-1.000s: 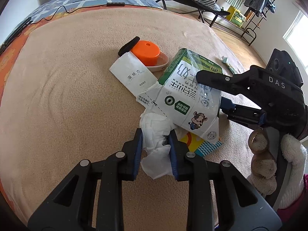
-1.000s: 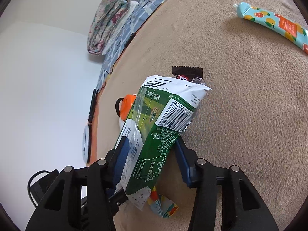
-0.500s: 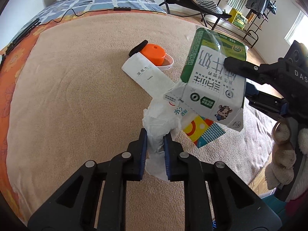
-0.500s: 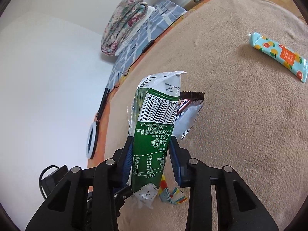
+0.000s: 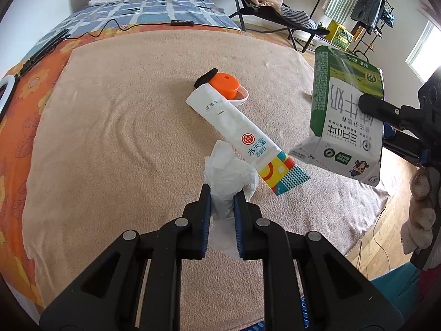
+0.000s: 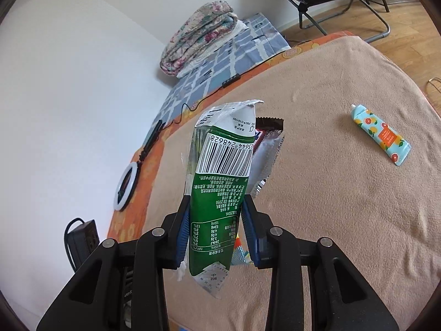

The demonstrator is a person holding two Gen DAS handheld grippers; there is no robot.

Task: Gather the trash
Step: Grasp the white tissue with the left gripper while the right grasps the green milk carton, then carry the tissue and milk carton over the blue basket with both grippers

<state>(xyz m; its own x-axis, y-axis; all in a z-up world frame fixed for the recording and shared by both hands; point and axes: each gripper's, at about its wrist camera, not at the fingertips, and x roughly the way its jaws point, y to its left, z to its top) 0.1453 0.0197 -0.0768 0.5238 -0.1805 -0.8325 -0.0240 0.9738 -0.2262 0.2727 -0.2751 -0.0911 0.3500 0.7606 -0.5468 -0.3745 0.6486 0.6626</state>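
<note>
The carton (image 6: 220,193) is green and white (black barcode on one side). The tissue (image 5: 228,176) is white, the blanket (image 5: 124,138) tan, the lid (image 5: 223,84) orange, the tube (image 6: 380,133) teal with orange fruit.

The left gripper (image 5: 222,195) pinches a crumpled white tissue (image 5: 228,172) above the tan blanket (image 5: 115,138). Just beyond it lies a long wet-wipe packet (image 5: 242,135), its far end against an orange lid (image 5: 223,85). At right, the right gripper (image 5: 386,113) holds a green-and-white milk carton (image 5: 344,115) in the air.
</note>
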